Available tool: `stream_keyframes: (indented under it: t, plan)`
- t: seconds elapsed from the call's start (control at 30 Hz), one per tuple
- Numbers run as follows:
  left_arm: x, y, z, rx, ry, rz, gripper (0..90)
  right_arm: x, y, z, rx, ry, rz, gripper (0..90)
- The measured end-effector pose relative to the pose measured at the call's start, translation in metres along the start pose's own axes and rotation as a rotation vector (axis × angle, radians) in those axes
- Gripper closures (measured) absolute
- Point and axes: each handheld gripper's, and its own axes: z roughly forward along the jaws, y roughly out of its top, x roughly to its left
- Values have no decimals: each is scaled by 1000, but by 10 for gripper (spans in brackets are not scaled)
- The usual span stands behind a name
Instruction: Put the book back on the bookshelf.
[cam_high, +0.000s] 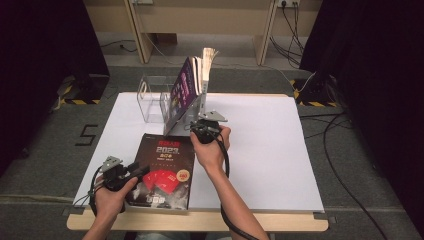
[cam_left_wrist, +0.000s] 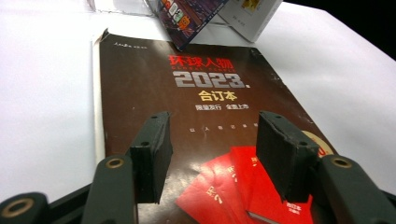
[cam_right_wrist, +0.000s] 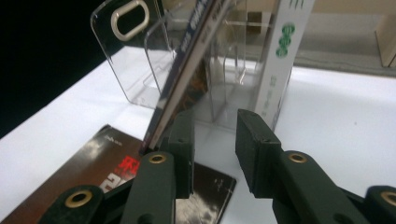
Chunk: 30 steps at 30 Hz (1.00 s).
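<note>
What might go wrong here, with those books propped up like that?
The tilted magazine leans steeply from the clear stand; the right hand-held gripper has open jaws beside its lower edge, so it may slide or fall onto the dark book. A nudge might also tip the white book standing behind.

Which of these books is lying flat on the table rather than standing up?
The dark brown book with "2023" and red booklets on its cover lies flat on the white table. The purple-covered book and the white book behind it lean against the clear rack.

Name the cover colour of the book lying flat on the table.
Dark brown book, red booklets pictured at its foot; left gripper view shows it best.
</note>
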Motion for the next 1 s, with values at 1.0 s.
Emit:
stream_keyframes:
  t: [1.0]
  plan:
    - [24,7,8,45,81,-30,452,-8,-35,10,163,40,59,671]
